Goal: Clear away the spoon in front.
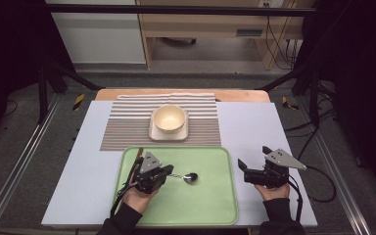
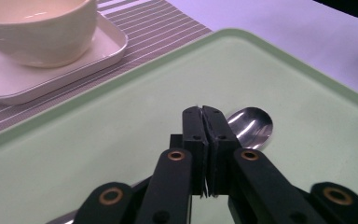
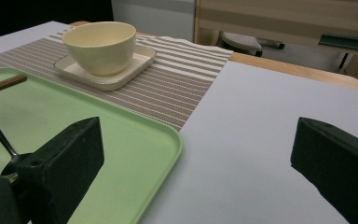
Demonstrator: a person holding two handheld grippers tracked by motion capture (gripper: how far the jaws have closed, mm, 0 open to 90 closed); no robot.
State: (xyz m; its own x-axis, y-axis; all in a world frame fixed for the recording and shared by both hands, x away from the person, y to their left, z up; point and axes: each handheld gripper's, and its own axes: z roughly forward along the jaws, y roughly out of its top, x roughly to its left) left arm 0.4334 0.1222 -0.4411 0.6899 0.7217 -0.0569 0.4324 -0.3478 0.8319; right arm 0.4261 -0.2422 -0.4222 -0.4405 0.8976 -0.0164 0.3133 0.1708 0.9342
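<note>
On the green tray (image 1: 225, 205) at the near edge of the surface (image 1: 254, 127), the spoon (image 1: 190, 177) lies near the tray's middle, its long axis running toward the right edge, bowl end rightmost. The left hand-held gripper (image 1: 169, 170) is clamped shut on the spoon's handle. The right hand-held gripper (image 1: 245, 169) hangs wide open and empty off the tray's right edge, farther from the spoon.
</note>
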